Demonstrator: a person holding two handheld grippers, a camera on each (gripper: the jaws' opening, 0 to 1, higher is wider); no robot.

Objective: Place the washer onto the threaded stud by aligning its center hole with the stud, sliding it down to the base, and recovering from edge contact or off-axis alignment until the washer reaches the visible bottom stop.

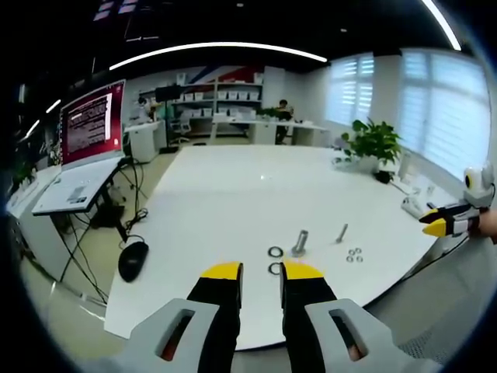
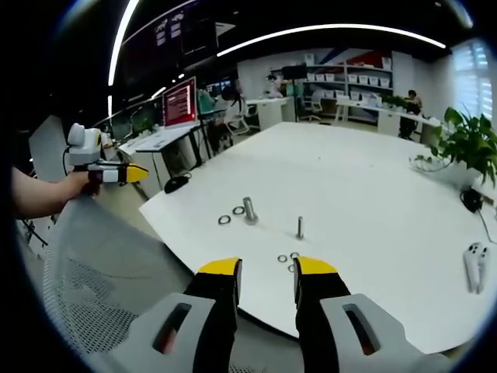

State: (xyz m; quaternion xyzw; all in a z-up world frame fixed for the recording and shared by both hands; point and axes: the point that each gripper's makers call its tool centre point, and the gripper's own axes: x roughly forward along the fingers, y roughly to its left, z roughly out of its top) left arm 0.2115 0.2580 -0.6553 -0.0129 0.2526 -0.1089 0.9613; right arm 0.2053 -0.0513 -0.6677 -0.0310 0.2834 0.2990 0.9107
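On the white table (image 1: 233,194) stand a thick threaded stud (image 1: 300,242) and a thinner stud (image 1: 342,231). Two large washers (image 1: 276,252) lie flat just left of the thick stud, and several small washers (image 1: 355,254) lie near the thin one. My left gripper (image 1: 262,272) is open and empty, held short of the table's near edge. In the right gripper view the thick stud (image 2: 249,210), large washers (image 2: 224,220), thin stud (image 2: 300,227) and small washers (image 2: 283,258) lie ahead of my open, empty right gripper (image 2: 268,268).
A black mouse (image 1: 133,259) lies at the table's left corner by a laptop stand (image 1: 74,190). A potted plant (image 1: 374,144) and white controllers (image 2: 474,266) sit at the far side. A mesh chair back (image 2: 101,295) stands below a hand (image 2: 46,194) holding the left gripper (image 2: 116,172).
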